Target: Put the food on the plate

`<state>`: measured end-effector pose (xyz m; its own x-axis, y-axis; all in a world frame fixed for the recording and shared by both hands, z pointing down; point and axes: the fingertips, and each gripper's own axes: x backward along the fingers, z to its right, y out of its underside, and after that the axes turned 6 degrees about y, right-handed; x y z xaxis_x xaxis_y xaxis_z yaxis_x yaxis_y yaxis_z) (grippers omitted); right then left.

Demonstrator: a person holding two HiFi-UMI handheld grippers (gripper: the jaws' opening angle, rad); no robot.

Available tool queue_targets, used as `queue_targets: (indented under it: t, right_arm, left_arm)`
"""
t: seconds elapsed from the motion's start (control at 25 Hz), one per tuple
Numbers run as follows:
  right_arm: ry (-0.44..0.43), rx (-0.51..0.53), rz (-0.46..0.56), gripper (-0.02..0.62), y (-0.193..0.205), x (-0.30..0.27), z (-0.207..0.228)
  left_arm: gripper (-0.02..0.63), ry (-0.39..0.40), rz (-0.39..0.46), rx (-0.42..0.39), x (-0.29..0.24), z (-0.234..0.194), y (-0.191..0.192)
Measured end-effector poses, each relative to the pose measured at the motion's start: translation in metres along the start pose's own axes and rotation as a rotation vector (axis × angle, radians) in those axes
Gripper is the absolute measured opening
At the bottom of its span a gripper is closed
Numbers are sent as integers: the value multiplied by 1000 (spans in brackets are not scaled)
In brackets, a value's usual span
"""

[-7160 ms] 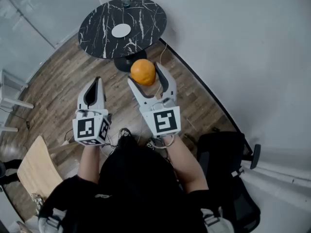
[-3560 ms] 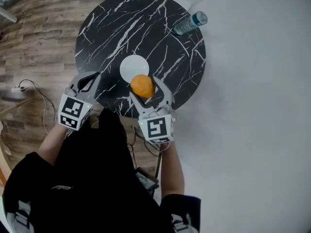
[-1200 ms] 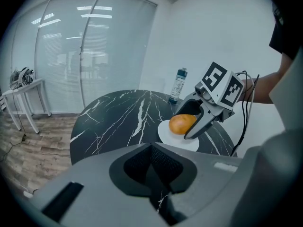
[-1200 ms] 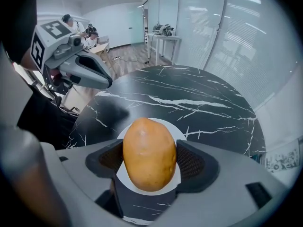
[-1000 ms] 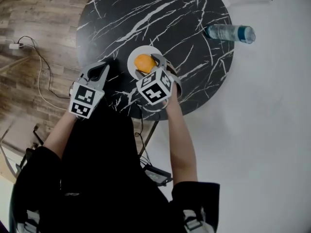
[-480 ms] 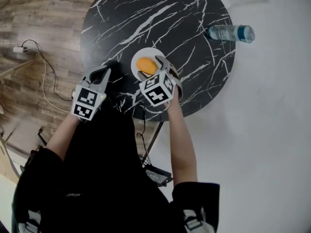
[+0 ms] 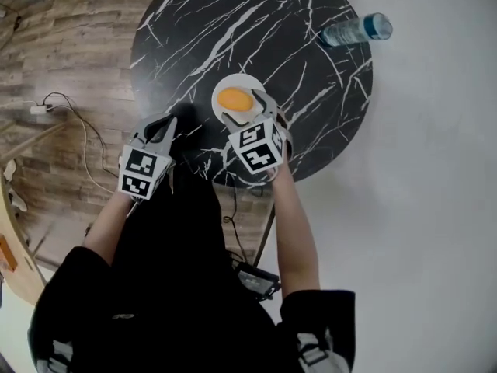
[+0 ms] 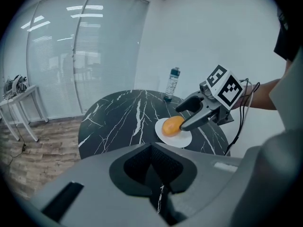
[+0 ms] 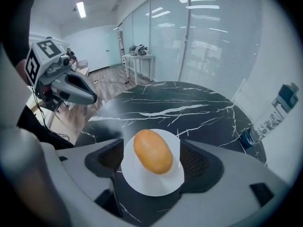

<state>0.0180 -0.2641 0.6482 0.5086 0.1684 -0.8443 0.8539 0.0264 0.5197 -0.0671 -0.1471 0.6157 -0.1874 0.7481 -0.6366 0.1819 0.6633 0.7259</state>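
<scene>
An orange oval food (image 7: 234,99) lies on a small white plate (image 7: 250,83) on the round black marble table (image 7: 233,22). My right gripper (image 7: 243,106) stands open around the plate's near side. In the right gripper view the food (image 9: 152,151) sits between the spread jaws with a gap on each side, resting on the plate (image 9: 147,186). My left gripper (image 7: 165,124) hovers shut and empty at the table's near left edge. From the left gripper view, the food (image 8: 172,126) and the right gripper (image 8: 189,113) show beyond its closed jaws.
A plastic water bottle (image 7: 353,29) stands near the table's far right edge, close to the white wall. Wooden floor with a cable and plug (image 7: 39,109) lies to the left. A glass partition (image 8: 71,56) stands behind the table.
The right gripper carried the food over the plate, lowered it and opened; the food now rests on the plate. The left gripper stayed shut by the table's edge.
</scene>
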Motion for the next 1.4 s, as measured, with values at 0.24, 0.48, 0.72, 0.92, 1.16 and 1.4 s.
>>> queue_targets:
  t: [0.24,0.48,0.72,0.92,1.16,1.4]
  right_arm:
    - [101,-182,126,341,-5,21,-1]
    - [190,-498,260,238,8,40,1]
    - [359,-654,336,-2,30,58,2]
    - [461,-663,407,-3,26,86,-1]
    - [576,-640,502,-3,0,135,-18]
    - [669,-662,567,-3,-17,176,-43]
  left_arm:
    - [0,43,-8,-59,9,9,-1]
    - [0,79,-18,-85,15,19,5]
    - [0,121,-12,-119,19,27,4]
    - [0,130,15,-152,25,26,-6]
    - [0,159,80,-203,41,36,-32]
    - [0,213,139,-269,71,58,-57]
